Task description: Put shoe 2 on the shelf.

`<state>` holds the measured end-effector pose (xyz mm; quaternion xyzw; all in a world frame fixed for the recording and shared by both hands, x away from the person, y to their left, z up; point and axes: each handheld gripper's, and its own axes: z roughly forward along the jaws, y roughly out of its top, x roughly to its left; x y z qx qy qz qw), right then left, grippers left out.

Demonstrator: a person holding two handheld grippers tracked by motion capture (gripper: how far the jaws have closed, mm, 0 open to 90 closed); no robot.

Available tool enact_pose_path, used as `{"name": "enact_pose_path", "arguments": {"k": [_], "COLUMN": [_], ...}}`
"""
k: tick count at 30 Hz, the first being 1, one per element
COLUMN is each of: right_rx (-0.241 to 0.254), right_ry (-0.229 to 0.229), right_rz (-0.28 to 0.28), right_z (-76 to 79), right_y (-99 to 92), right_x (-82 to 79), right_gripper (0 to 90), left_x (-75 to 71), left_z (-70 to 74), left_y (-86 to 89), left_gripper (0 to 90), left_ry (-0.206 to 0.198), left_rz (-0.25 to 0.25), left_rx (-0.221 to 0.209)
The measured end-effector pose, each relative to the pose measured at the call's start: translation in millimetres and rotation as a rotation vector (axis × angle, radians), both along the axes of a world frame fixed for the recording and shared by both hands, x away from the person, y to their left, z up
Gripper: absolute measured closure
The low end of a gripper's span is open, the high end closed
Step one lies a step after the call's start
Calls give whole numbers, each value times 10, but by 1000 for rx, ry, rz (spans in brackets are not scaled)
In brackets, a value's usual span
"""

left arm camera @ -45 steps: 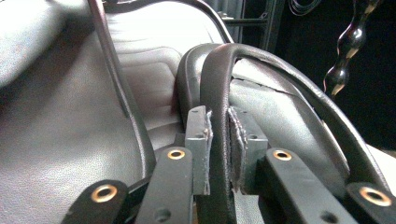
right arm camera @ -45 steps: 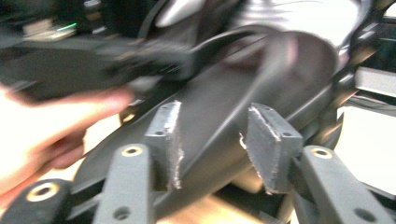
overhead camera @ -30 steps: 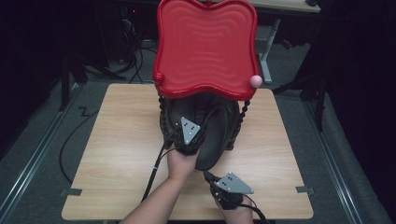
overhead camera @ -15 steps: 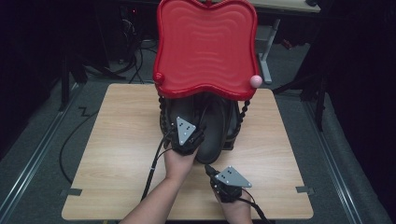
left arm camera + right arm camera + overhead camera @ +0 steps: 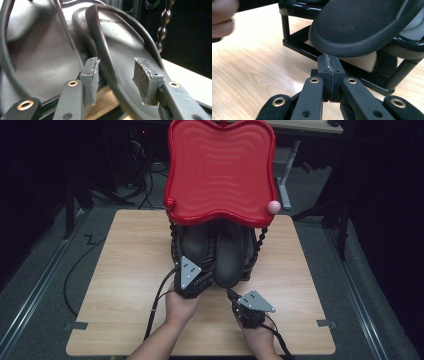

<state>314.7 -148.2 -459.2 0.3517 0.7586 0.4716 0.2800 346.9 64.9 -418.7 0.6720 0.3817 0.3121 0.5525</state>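
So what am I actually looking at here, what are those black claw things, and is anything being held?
A person sits at a wooden table and holds a hand-held two-jaw gripper in each hand; there is no robot arm. The high view looks down from above. The other two pictures come from cameras riding on the grippers, looking along their black jaws.

On the table stands a small black rack with a red wavy tray as its top and a pair of dark shoes on the shelf beneath.

The left gripper has just been opening; its jaws stand apart on either side of one shoe's rim without pressing it. The right gripper is shut with nothing between its jaws, just below a shoe's toe.
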Motion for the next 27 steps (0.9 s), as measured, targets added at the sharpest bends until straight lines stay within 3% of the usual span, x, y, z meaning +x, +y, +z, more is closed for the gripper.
{"name": "enact_pose_path", "arguments": {"k": [13, 18, 20, 27], "right_rx": [-11, -11, -15, -17], "right_ry": [-22, -30, -33, -38], "right_rz": [-34, -51, -54, -50], "right_z": [101, 154, 159, 195], "right_y": [-54, -64, -47, 59], "right_x": [194, 271, 309, 412], "right_gripper": [895, 895, 895, 895], "left_x": [-494, -529, -509, -539], "left_z": [-455, -525, -539, -613], "left_y": [580, 785, 816, 707], "left_gripper": [507, 502, 502, 496], "left_ry": [62, 73, 90, 94], "left_rz": [34, 60, 62, 20], "left_rx": [109, 129, 101, 161]}}
